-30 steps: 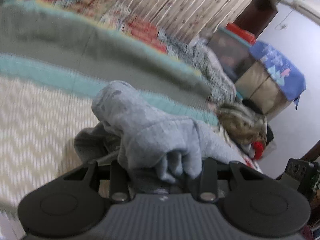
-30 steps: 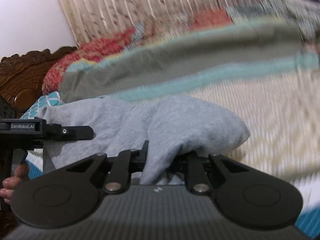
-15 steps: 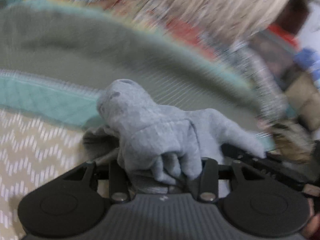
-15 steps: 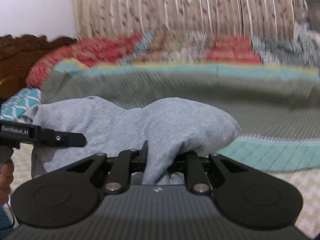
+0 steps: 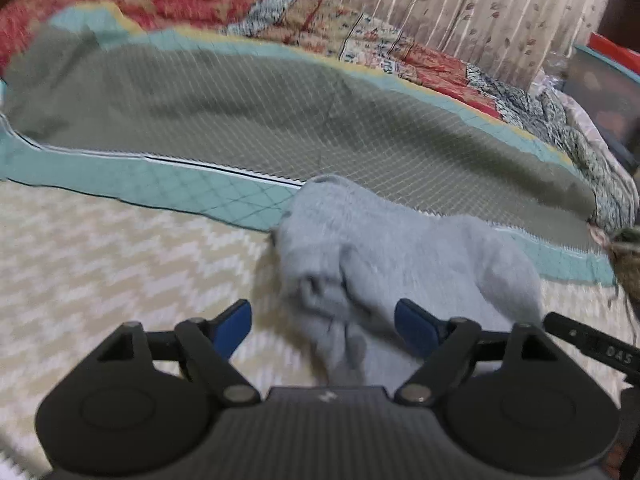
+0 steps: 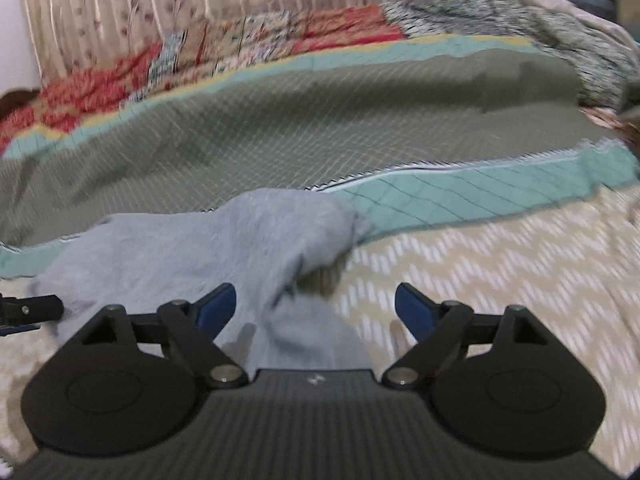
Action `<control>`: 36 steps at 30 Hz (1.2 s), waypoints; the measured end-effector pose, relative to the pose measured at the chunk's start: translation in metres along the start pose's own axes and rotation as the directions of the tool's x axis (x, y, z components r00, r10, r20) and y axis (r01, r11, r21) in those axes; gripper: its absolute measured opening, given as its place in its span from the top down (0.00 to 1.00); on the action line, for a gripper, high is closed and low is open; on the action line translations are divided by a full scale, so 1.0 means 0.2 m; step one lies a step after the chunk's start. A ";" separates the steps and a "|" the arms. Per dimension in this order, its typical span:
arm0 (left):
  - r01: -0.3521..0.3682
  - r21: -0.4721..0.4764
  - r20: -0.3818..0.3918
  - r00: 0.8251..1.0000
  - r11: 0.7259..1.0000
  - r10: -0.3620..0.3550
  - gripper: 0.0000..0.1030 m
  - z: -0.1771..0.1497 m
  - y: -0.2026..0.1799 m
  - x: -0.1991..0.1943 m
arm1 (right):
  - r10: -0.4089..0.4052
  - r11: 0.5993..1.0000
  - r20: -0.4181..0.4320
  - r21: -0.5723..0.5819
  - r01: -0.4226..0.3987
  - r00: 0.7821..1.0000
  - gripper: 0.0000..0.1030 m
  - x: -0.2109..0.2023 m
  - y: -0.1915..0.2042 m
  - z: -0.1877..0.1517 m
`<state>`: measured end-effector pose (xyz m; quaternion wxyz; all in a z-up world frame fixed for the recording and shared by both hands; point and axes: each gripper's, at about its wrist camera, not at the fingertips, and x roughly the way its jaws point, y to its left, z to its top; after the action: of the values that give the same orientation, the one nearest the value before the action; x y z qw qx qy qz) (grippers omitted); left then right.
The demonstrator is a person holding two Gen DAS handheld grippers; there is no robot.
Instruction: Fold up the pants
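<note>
You'd just opened both grippers, left (image 5: 322, 326) and right (image 6: 316, 310), gripping nothing; pants (image 5: 400, 248) lay bunched at lower centre between the jaws.

Grey pants (image 5: 404, 248), chevron cream bedspread (image 5: 100, 264), olive-and-teal quilt (image 5: 240, 112), blue-padded tongs (image 5: 323, 328)

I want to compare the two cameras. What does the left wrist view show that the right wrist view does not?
Only the left wrist view shows the red-lidded box at its right edge. Only the right wrist view shows the pale wall at its left edge. Both show the grey pants lying between open jaws on the bed cover, the quilt and the curtain; both grippers have just been opening.
</note>
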<state>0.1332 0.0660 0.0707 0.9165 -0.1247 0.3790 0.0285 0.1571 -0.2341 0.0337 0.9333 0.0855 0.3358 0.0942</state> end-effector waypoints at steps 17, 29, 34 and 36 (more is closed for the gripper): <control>-0.184 0.233 0.112 0.980 0.955 0.162 0.00 -0.41 -0.36 -0.81 | 0.064 0.995 -0.013 -0.078 -0.065 0.998 0.00 -0.81 0.26 -0.36; -0.232 0.206 0.157 0.967 0.951 0.202 0.00 -0.52 -0.39 -1.00 | 0.038 0.997 0.017 0.064 -0.039 0.999 0.00 -1.00 0.22 -0.41; -0.309 0.205 0.175 0.945 0.929 0.276 0.00 -0.55 -0.40 -1.01 | 0.039 0.998 0.019 0.055 -0.040 0.999 0.00 -1.02 0.25 -0.44; -0.335 0.208 0.191 0.936 0.919 0.297 0.00 -0.55 -0.40 -1.01 | 0.046 0.998 0.021 0.047 -0.047 0.999 0.00 -1.03 0.26 -0.45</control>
<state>-0.0739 -0.0311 0.1537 0.9347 0.0513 0.3223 0.1406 -0.0620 -0.2235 0.1031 0.9318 0.1165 0.3266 0.1070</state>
